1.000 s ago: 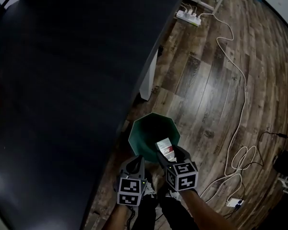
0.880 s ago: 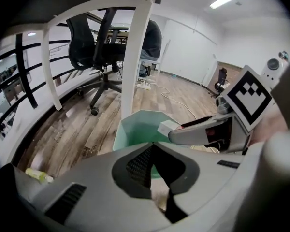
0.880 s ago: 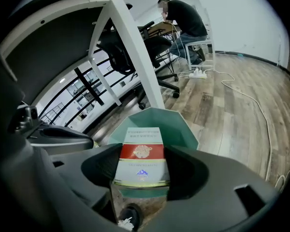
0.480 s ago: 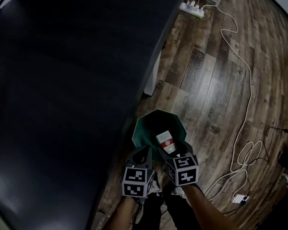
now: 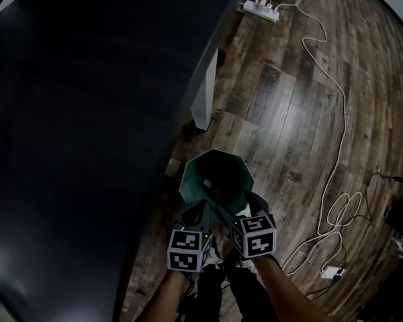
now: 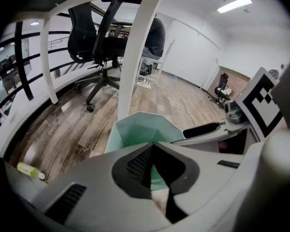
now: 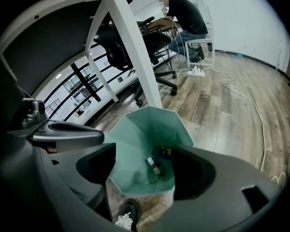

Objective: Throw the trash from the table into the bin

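The drop is the step in hand. My right tongs (image 5: 236, 205) hang over the teal faceted plastic bin (image 5: 215, 173) on the wooden plank floor (image 5: 302, 113). They have just been opening and now stand spread wide with nothing between them. The small white-and-red carton (image 7: 153, 166) lies on the bin's bottom, below those tongs and apart from them. My left tongs (image 5: 201, 208) are clenched on nothing, just beside the right pair at the bin's near rim. Next, I judge, both should lift away and turn back toward the dark table (image 5: 87, 113) for whatever trash remains.
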